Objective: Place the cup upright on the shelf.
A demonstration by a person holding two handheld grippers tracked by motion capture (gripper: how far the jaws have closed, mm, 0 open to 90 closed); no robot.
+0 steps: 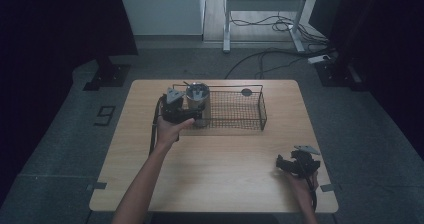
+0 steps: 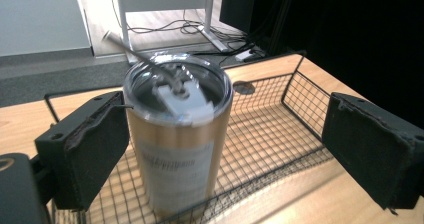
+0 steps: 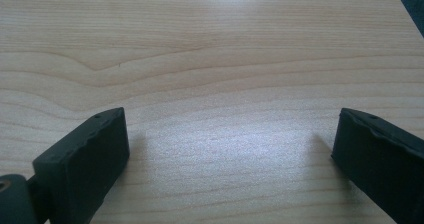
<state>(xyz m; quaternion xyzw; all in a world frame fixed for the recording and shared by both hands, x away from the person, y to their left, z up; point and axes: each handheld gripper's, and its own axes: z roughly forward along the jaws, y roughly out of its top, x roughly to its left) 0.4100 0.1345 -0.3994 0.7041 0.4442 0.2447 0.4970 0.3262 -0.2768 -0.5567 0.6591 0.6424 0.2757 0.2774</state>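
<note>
I've got my left gripper (image 2: pixel 225 149) fingers spread wide around the tumbler (image 2: pixel 177 134) in the basket (image 2: pixel 300 91), next squeezing; right gripper (image 3: pixel 225 169) idles released.

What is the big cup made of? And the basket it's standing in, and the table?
The cup looks like brushed metal, going by its dull golden sheen, with a clear shiny plastic lid. The basket is thin black wire mesh you can see through. The table looks like pale wood with wavy grain lines, though it might be a printed wood surface.
</note>
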